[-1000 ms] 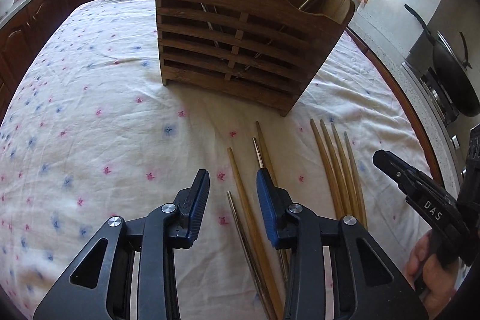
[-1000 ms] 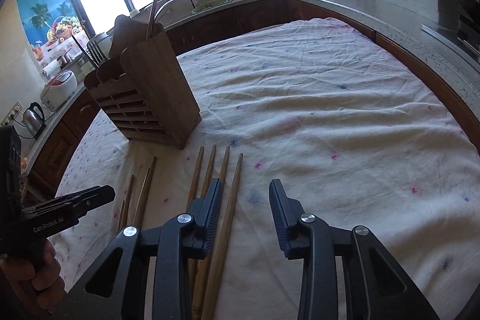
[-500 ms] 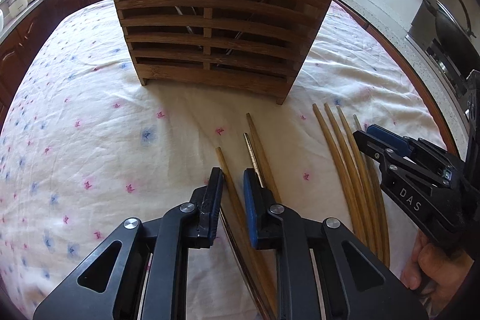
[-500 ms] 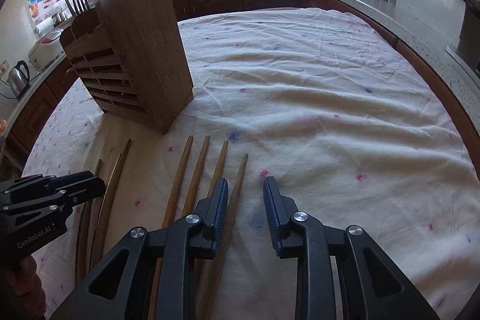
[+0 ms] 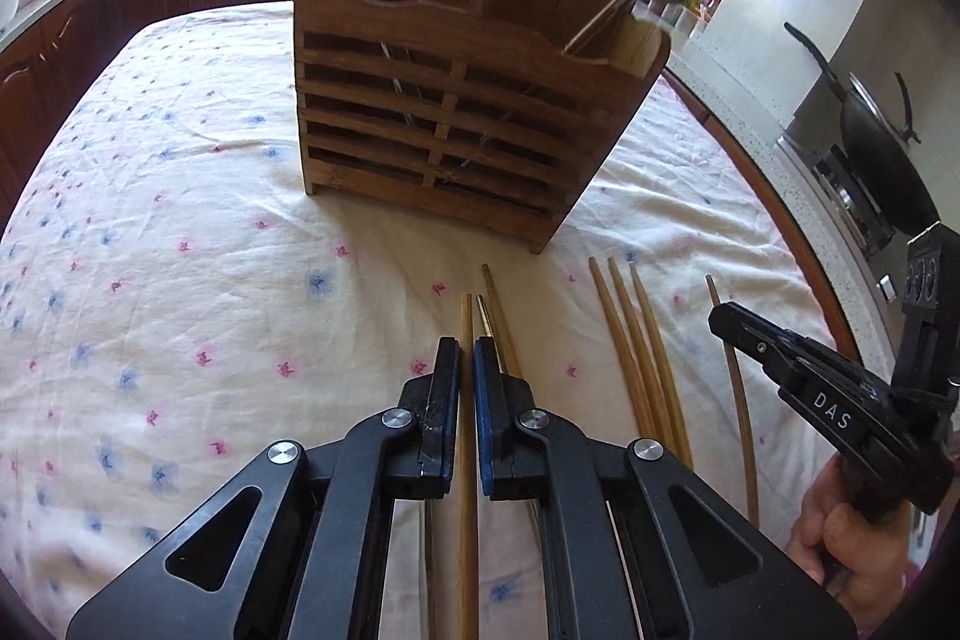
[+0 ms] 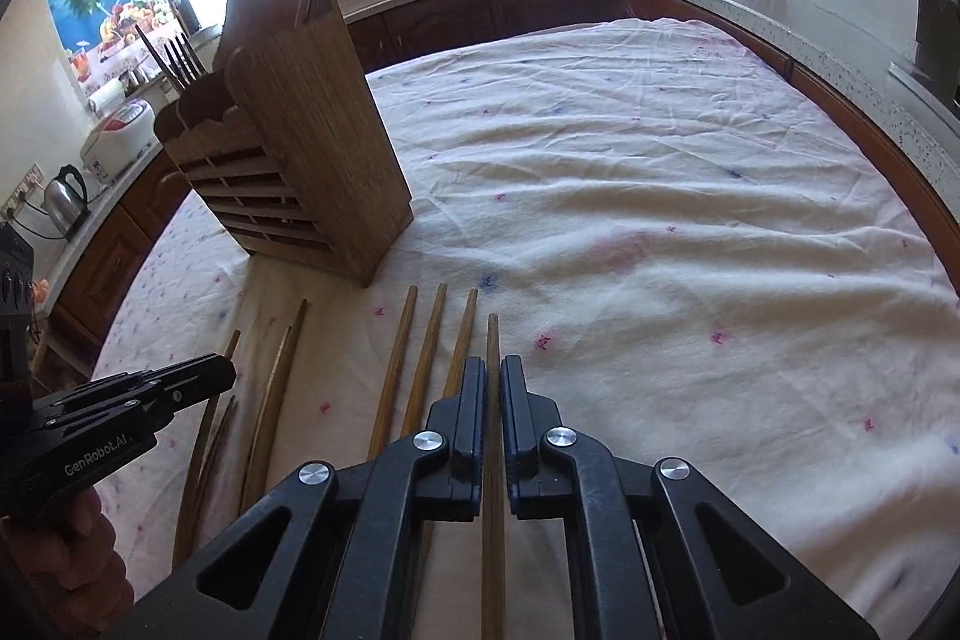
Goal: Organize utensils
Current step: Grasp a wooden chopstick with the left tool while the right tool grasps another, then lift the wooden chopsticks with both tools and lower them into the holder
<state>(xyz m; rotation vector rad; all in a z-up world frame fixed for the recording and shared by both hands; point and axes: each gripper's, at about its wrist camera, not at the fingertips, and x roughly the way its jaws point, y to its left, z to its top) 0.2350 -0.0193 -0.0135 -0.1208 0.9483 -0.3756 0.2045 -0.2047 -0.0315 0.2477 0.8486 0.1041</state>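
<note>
A slatted wooden utensil holder (image 5: 456,112) stands on the flowered tablecloth and holds metal utensils; it also shows in the right wrist view (image 6: 300,160). My left gripper (image 5: 467,370) is shut on a light wooden chopstick (image 5: 465,328) that runs between its pads. A metal-tipped chopstick (image 5: 487,322) and a darker one (image 5: 498,304) lie just right of it. My right gripper (image 6: 492,388) is shut on a brown chopstick (image 6: 492,340). Three more brown chopsticks (image 6: 420,352) lie on the cloth to its left. The right gripper also shows in the left wrist view (image 5: 798,376).
The tablecloth (image 6: 660,220) covers a round table with a wooden edge (image 6: 888,160). A wok (image 5: 882,142) sits on the stove at the right. A kettle (image 6: 63,196) and a rice cooker (image 6: 120,136) stand on the counter at the left.
Both grippers have closed from open onto a chopstick each. The left gripper has drawn back from the holder, and the right gripper's chopstick now stands apart from the other three.
</note>
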